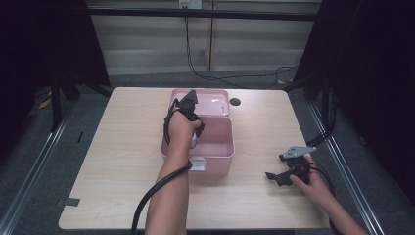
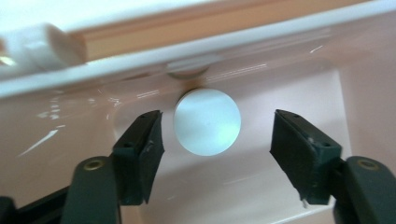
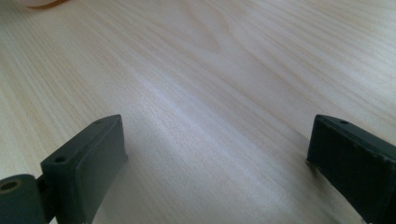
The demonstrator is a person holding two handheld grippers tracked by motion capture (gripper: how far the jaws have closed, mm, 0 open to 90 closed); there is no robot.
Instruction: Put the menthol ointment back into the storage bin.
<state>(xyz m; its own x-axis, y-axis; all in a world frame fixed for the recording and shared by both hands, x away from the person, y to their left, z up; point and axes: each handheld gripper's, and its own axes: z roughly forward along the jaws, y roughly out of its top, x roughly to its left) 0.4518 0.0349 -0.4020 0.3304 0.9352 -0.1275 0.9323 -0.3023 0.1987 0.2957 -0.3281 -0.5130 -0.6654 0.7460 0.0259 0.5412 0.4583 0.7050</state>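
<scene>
- Lower right of the high view: the right gripper (image 1: 284,177) lies low over the wooden table (image 1: 122,161), held by a hand that enters from the bottom right corner. In the right gripper view its jaws stand wide apart over bare wood grain, with nothing between them.
- Bottom centre of the high view: the person's left forearm rises from the lower edge, cable trailing beside it, and the wrist bends forward and down so the left gripper (image 1: 192,139) dips into the pink box (image 1: 215,159) at mid-frame.
- Centre of the left gripper view: a white round piece (image 2: 207,122) sits on the box floor, close under the near wall. The jaws stand part-open on either side of it, each pad clear of it, so nothing is held.
- Judged from this, the piece looks already set down inside the box and let go; drawing the gripper out seems to be what remains, and perhaps shutting the lid.
- Upper centre of the high view: the box's lid (image 1: 215,100) lies open, folded back toward the table's far edge.
</scene>
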